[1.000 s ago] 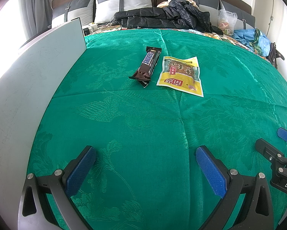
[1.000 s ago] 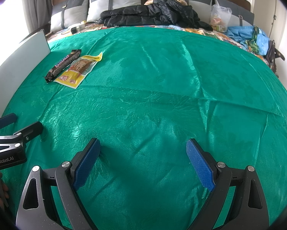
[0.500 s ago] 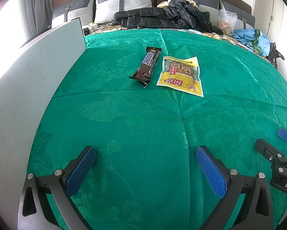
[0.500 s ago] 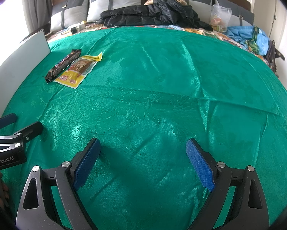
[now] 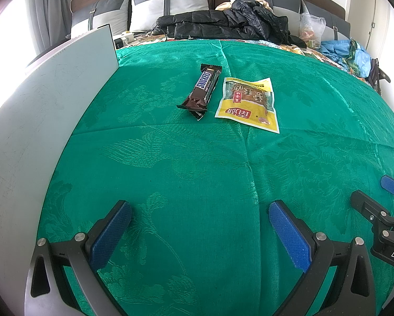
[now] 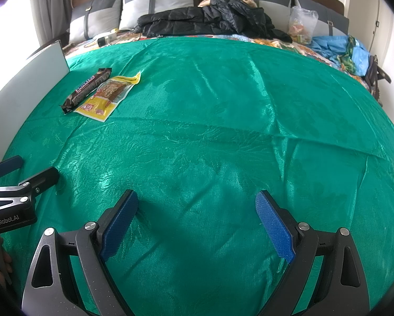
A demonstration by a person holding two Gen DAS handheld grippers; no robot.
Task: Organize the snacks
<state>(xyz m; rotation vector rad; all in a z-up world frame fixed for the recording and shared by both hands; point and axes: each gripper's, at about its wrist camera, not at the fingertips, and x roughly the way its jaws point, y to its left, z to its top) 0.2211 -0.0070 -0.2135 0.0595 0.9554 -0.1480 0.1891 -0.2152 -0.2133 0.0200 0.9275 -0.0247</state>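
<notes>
A brown Snickers bar and a yellow snack packet lie side by side on the green bedspread, well ahead of my left gripper. That gripper is open and empty, low over the cloth. In the right wrist view the bar and the packet lie far to the left. My right gripper is open and empty over bare cloth. Each gripper shows at the edge of the other's view: the right gripper and the left gripper.
A tall white board stands along the left edge of the bedspread. At the head of the bed lie a black jacket, grey pillows, a clear bag and blue cloth.
</notes>
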